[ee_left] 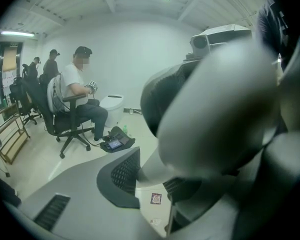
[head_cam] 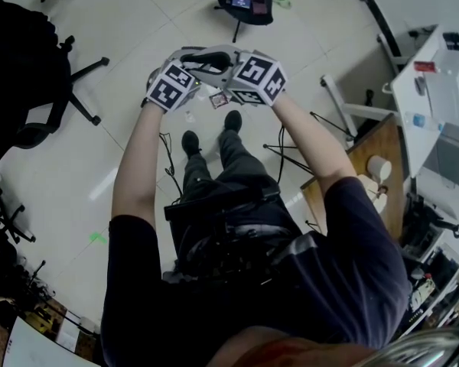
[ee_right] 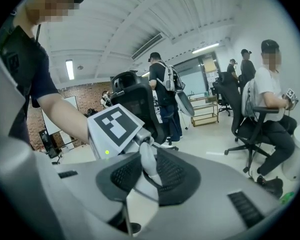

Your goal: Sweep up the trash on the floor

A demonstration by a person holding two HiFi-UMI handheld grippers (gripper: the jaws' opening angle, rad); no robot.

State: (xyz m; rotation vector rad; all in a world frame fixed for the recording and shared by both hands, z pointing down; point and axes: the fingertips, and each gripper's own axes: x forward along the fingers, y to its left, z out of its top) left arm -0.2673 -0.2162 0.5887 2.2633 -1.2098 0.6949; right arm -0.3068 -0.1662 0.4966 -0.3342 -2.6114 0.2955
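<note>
**Head view.** I hold the left gripper (head_cam: 187, 55) and the right gripper (head_cam: 226, 56) close together at chest height, both meeting on one pale handle (head_cam: 206, 58). I judge this two-handed hold steadies a long sweeping tool before it goes down. The trash lies on the floor (head_cam: 138, 21) almost straight below the grippers: a dark wrapper (head_cam: 219, 99) and a white scrap (head_cam: 189, 116), both just ahead of my shoes (head_cam: 232, 121).

**Left gripper view.** The left gripper's tongs pinch the white handle (ee_left: 149, 171); its pads (ee_left: 121, 176) sit against it. The blurred bulk at right is the right gripper, very near. A thin rod (ee_left: 170, 221) drops from the handle toward the floor. The wrapper (ee_left: 155, 198) and scrap (ee_left: 155, 221) show through the gap beneath, so the tool hangs over the trash.

**Right gripper view.** The right gripper (ee_right: 152, 176) points across at the left gripper's cube (ee_right: 112, 126). Its tongs close on the same handle (ee_right: 146, 165), pads (ee_right: 182, 176) touching either side. The rod (ee_right: 125, 219) runs down out of frame; its lower end is not visible, so I cannot tell what head it carries. No sweeping has begun yet, by my reading.
</note>
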